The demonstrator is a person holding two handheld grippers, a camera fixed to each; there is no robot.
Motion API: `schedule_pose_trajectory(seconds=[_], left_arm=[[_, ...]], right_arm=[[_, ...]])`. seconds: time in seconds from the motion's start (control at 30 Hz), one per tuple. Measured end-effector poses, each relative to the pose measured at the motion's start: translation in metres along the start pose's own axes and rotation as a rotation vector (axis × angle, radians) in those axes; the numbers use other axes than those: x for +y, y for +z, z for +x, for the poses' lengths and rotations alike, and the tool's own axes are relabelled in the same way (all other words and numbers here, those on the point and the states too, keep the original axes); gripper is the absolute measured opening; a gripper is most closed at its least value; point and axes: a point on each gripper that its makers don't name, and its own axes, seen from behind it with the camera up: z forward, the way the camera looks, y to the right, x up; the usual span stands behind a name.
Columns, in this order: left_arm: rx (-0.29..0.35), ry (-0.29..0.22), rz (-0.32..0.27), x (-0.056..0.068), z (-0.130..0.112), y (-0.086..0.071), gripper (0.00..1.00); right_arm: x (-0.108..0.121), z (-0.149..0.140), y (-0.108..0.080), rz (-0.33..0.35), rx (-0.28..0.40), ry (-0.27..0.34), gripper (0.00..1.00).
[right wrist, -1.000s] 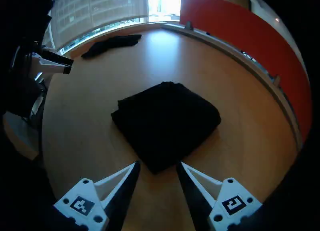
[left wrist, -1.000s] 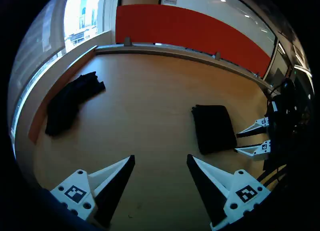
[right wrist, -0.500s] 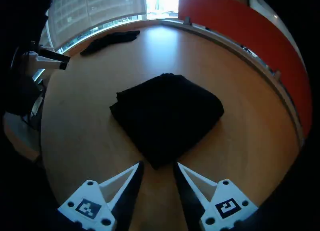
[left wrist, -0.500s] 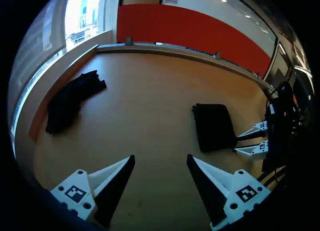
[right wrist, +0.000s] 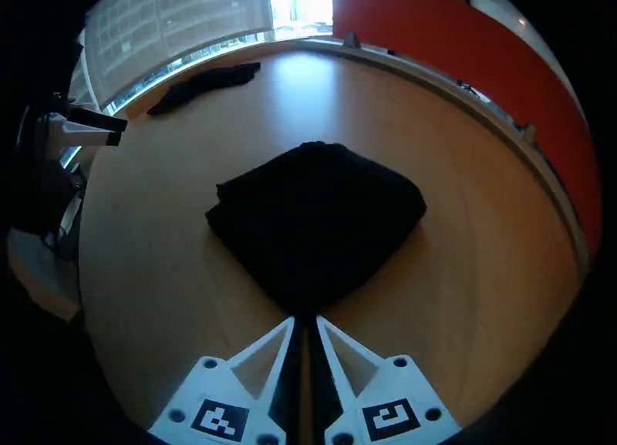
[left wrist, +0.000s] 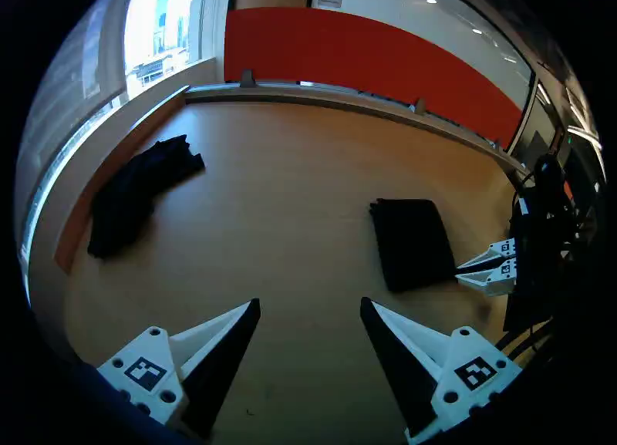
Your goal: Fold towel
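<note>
While left hand-held gripper (left wrist: 309, 301) hovers spread apart, right hand-held gripper (right wrist: 305, 321) pinches folded towel (right wrist: 316, 214) corner.

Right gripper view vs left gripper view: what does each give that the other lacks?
Right gripper view: a close look at the folded towel, its near corner at the tips of the right gripper, whose fingers stand nearly together; window blinds behind. Left gripper view: the left gripper wide open over the table; ceiling lights. Both: the towel, a crumpled dark cloth, the red panel, and the opposite gripper farther off.
</note>
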Motion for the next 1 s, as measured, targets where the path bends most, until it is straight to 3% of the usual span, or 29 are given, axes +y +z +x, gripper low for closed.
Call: schedule_pose_trajectory(seconds=[0.4,1.0], left_arm=[[0.0,0.007,-0.003,0.0,0.002,-0.001,0.96],[0.04,0.023,-0.014,0.002,0.023,-0.009,0.96]], right_arm=[[0.005,0.021,-0.01,-0.023,0.05,-0.032,0.02],[0.021,0.136,-0.067,-0.093,0.259,-0.13,0.02]])
